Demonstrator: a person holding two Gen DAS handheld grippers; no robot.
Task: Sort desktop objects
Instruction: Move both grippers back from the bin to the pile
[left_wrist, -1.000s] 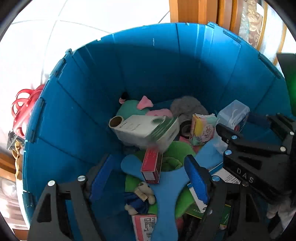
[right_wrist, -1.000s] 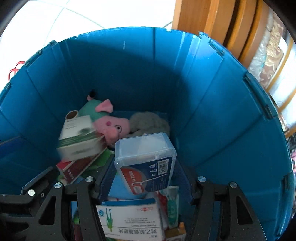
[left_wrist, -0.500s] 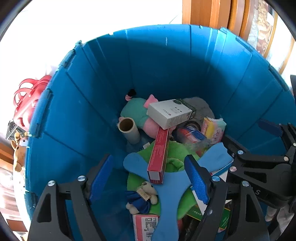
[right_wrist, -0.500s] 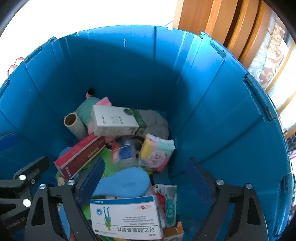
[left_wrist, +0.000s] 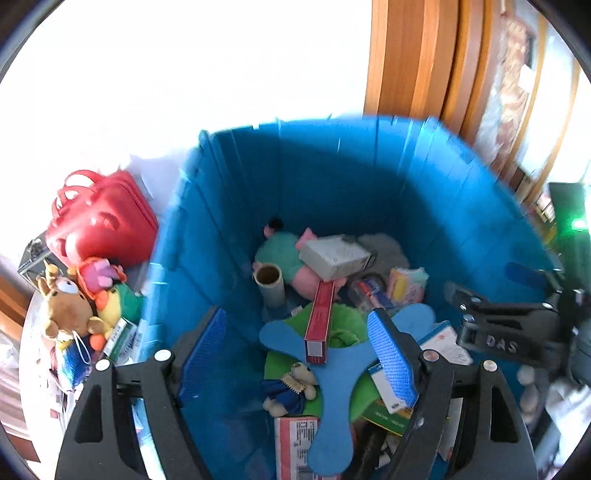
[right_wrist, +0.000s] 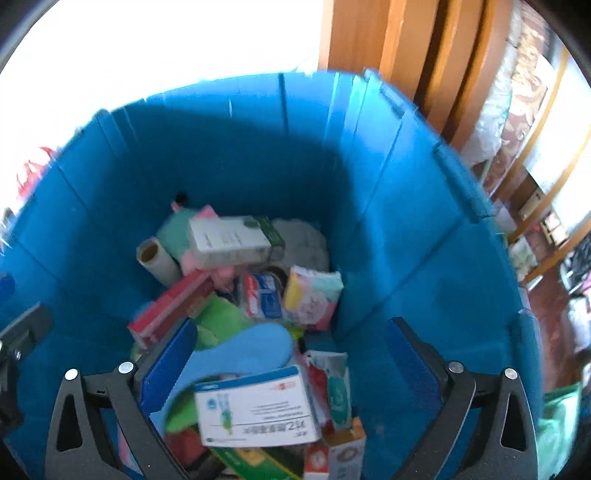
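Note:
A deep blue bin holds a heap of things: a white box on a pink and green plush, a red box, a cardboard tube, a clear plastic box, a tissue pack and a blue foam shape. My left gripper is open and empty above the bin. My right gripper is open and empty above it too, and shows at the right of the left wrist view.
A red bag and several plush toys lie outside the bin on the left. Wooden furniture stands behind the bin. A white medicine box lies near my right gripper.
Both grippers have risen and pulled back from the bin. The white box fell from my left gripper and the clear plastic box from my right gripper; both now lie in the heap.

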